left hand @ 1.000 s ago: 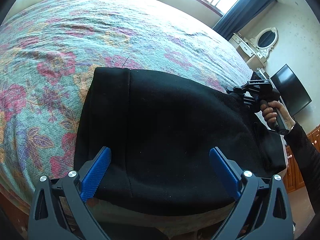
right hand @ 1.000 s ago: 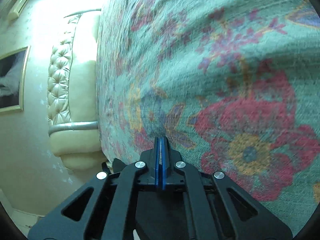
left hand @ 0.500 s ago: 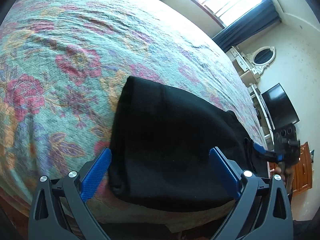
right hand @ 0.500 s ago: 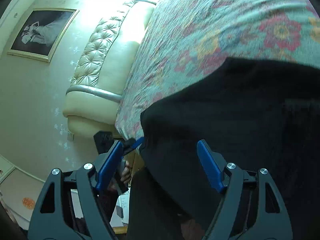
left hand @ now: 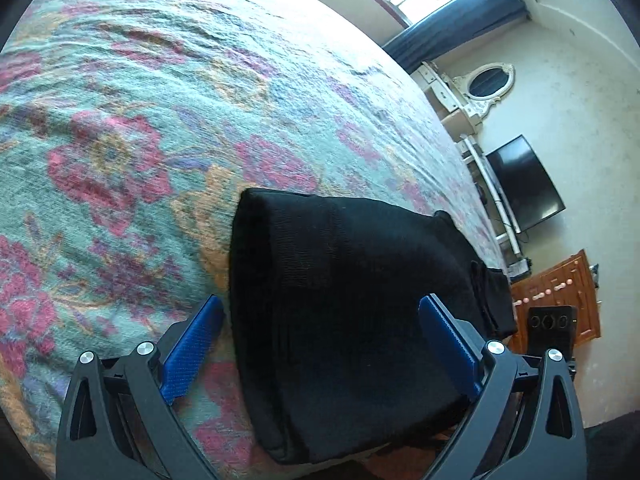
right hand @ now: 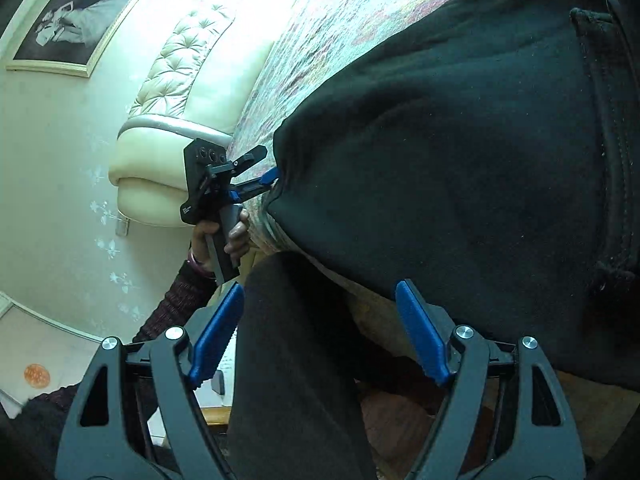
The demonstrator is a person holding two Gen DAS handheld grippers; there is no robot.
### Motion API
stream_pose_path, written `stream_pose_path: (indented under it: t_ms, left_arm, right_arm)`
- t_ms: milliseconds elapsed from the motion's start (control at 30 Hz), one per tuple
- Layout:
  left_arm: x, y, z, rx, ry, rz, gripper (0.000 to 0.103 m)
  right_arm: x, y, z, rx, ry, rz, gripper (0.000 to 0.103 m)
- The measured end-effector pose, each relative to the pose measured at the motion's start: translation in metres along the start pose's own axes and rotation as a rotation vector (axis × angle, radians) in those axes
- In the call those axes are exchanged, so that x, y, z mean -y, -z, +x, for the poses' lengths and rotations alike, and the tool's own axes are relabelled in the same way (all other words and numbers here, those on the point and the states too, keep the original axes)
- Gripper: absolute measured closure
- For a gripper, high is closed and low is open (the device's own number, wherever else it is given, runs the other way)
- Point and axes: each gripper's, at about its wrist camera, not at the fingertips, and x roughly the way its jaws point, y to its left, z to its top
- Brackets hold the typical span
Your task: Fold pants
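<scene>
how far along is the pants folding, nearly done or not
Nearly done, by the look of it. The black pants already lie as a compact folded bundle at the edge of the flowered bedspread. Nothing is in hand: the left gripper and right gripper both stand open, with nothing pinched between the pads. Possibly left: tidying the small flap sticking out on one side.

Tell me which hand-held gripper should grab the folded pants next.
Probably left. The left hand-held gripper is open, straddling the edge of the pants; the right hand-held gripper, also open, sits back off the bed.
</scene>
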Motion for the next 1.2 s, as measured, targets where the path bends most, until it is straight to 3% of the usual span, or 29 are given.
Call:
stream_pose_path:
  t_ms: [33, 133, 200, 267, 300, 500, 700, 967, 1200]
  left_arm:
    - [0.002, 0.001, 0.002, -0.010, 0.036, -0.001, 0.006]
    - [0.004, 0.007, 0.001, 0.002, 0.047, 0.010, 0.006]
    - [0.002, 0.007, -0.001, 0.030, 0.049, -0.006, 0.013]
    - [-0.007, 0.005, 0.003, 0.018, 0.005, -0.041, 0.074]
    - [-0.014, 0.005, 0.006, 0.007, 0.003, -0.075, 0.078]
    - [-0.016, 0.009, -0.001, 0.033, 0.025, -0.090, 0.088]
    - [0.011, 0.000, -0.011, 0.056, -0.025, -0.114, 0.090]
    - [0.093, -0.024, -0.017, 0.098, -0.039, -0.058, 0.090]
    - [0.195, -0.028, 0.019, 0.065, 0.010, 0.075, 0.090]
  right_arm:
    - [0.001, 0.002, 0.002, -0.002, -0.016, 0.010, 0.025]
    - [0.000, 0.003, 0.009, -0.028, -0.031, 0.015, 0.025]
    - [-0.001, 0.007, 0.014, -0.042, -0.029, 0.018, 0.025]
    - [-0.002, 0.011, 0.020, -0.053, -0.028, 0.027, 0.025]
    - [-0.002, 0.009, 0.021, -0.057, -0.027, 0.031, 0.025]
    - [0.004, 0.012, 0.018, -0.056, -0.017, 0.039, 0.025]
    - [0.011, 0.013, 0.009, -0.016, -0.003, 0.045, 0.025]
    - [0.015, 0.024, -0.013, 0.040, 0.009, 0.046, 0.025]
    - [0.023, 0.041, -0.046, 0.124, -0.003, 0.068, 0.025]
